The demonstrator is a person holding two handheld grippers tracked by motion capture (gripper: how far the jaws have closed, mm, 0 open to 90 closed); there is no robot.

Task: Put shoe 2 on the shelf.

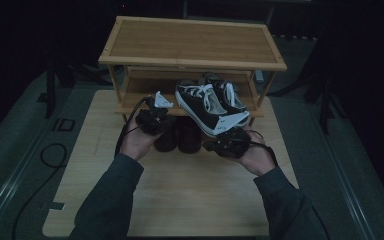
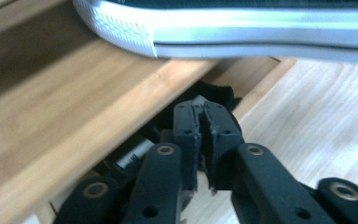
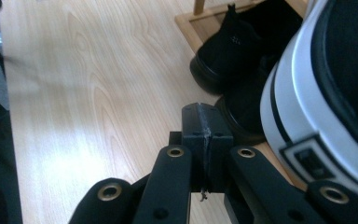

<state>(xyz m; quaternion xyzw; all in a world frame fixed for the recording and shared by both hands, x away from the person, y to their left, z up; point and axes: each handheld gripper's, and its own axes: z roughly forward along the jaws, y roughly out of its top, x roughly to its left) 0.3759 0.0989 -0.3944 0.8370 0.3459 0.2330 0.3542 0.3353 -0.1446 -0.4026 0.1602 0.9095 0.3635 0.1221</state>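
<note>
A pair of black-and-white sneakers (image 1: pixel 205 106) sits on the middle shelf of a bamboo shoe rack (image 1: pixel 192 42). The front sneaker's heel overhangs the shelf edge. Its white sole (image 2: pixel 242 32) passes above my left gripper (image 2: pixel 204 112), which is shut with nothing between the jaws. In the high view the left gripper (image 1: pixel 166 124) is at the shelf's front left. My right gripper (image 3: pixel 204 122) is also shut and empty, just left of the sneaker's heel (image 3: pixel 326 102). From above, the right gripper (image 1: pixel 211 146) lies below that heel.
Two black boots (image 1: pixel 179 136) stand under the shelf on the light wooden table (image 1: pixel 180 200), also ahead of the right gripper as boots (image 3: pixel 233 51). The shelf's wooden edge (image 2: pixel 74 126) runs close along the left gripper. Dark floor and cables surround the table.
</note>
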